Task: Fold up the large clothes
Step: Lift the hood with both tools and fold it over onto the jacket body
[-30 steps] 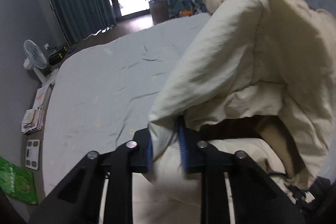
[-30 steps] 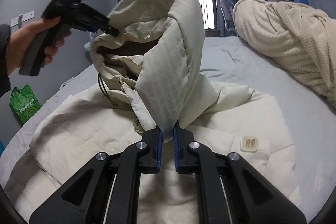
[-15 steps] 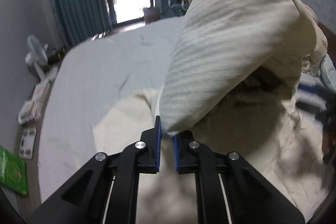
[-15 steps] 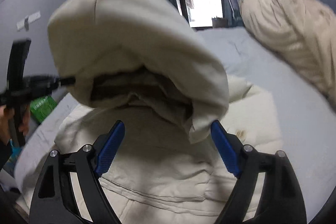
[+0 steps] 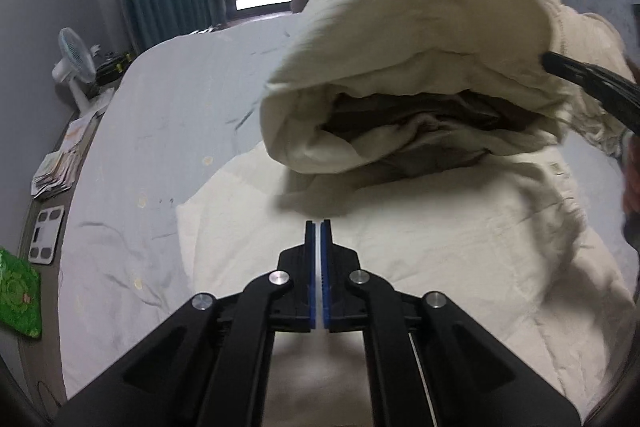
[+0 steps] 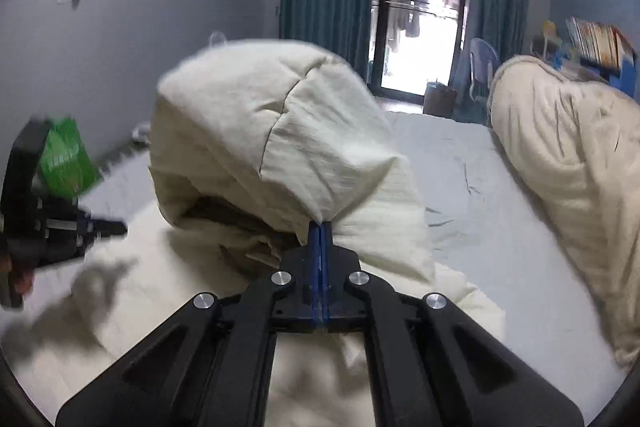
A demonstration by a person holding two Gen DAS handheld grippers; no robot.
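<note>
A large cream padded jacket (image 5: 420, 267) lies spread on the bed. One thick part of it (image 5: 420, 27) is raised above the rest, showing a dark lining underneath. My right gripper (image 6: 319, 227) is shut on the edge of this raised part (image 6: 260, 131); in the left wrist view it (image 5: 560, 65) comes in from the right edge. My left gripper (image 5: 318, 227) is shut with nothing between its pads. It hovers over the flat cloth, apart from the raised part. In the right wrist view the left gripper (image 6: 118, 225) shows at the left, held by a hand.
The bed has a pale blue sheet (image 5: 168, 131). A bulky cream blanket (image 6: 560, 167) is heaped on the bed's right side. On the floor to the left stand a fan (image 5: 76, 63), a scale (image 5: 46, 235), papers and a green bag (image 5: 18, 291).
My left gripper let go of the jacket's edge and now hangs shut and empty. My right gripper opened wide, then shut again on the raised edge and rose.
</note>
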